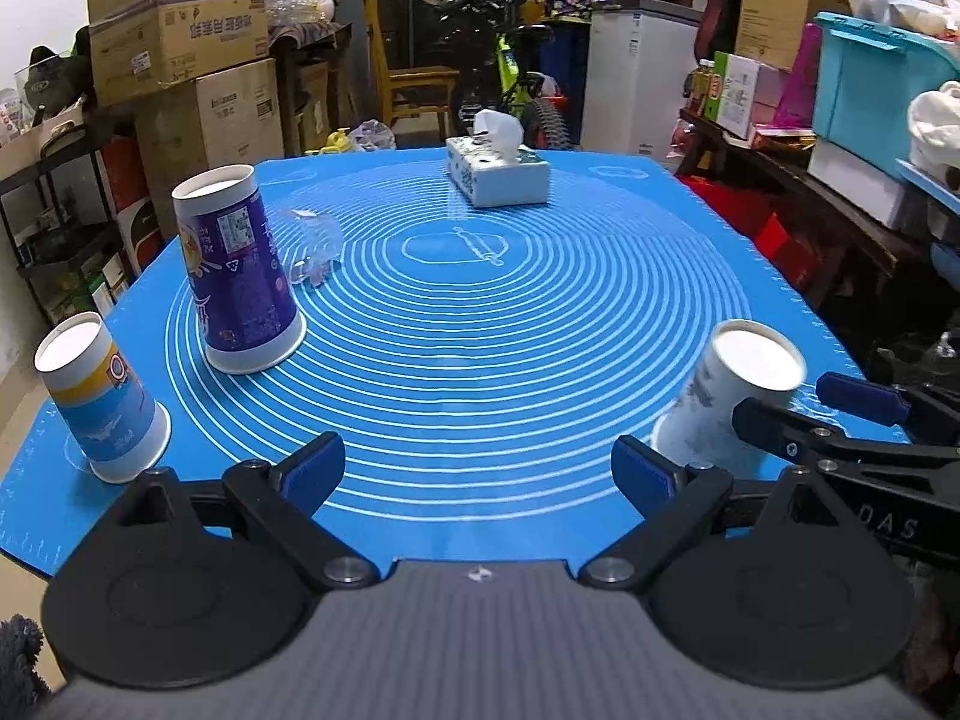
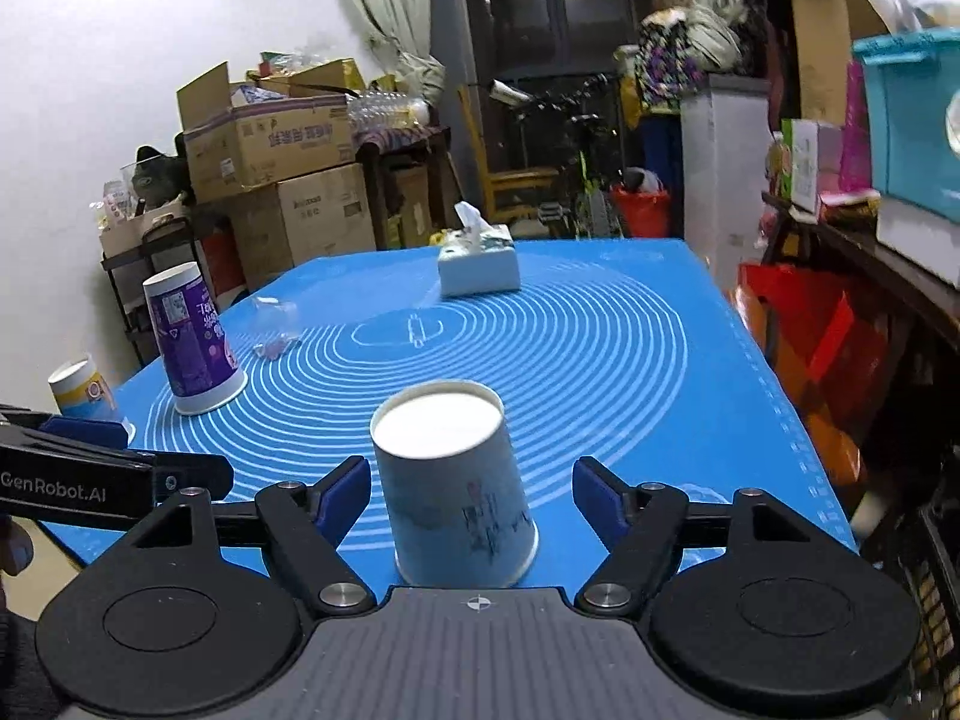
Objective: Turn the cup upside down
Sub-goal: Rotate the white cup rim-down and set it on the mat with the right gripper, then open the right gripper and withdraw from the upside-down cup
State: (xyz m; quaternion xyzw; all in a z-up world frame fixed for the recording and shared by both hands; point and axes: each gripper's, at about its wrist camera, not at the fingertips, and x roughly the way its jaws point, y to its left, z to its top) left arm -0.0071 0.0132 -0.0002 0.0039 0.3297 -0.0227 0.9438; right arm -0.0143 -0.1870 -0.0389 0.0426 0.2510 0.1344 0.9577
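Observation:
A white paper cup [image 2: 450,480] with faint print stands upside down on the blue mat [image 2: 600,360], between the open fingers of my right gripper [image 2: 471,495], which do not touch it. It also shows at the right of the left wrist view [image 1: 729,396], with the right gripper [image 1: 822,402] around it. My left gripper [image 1: 477,471] is open and empty over the mat's near edge. A purple cup [image 1: 240,270] and a blue-and-yellow cup [image 1: 99,396] stand upside down at the left.
A tissue box [image 1: 498,171] stands at the far middle of the mat. A crumpled clear plastic wrapper [image 1: 312,252] lies beside the purple cup. Cardboard boxes, shelves and a bicycle surround the table.

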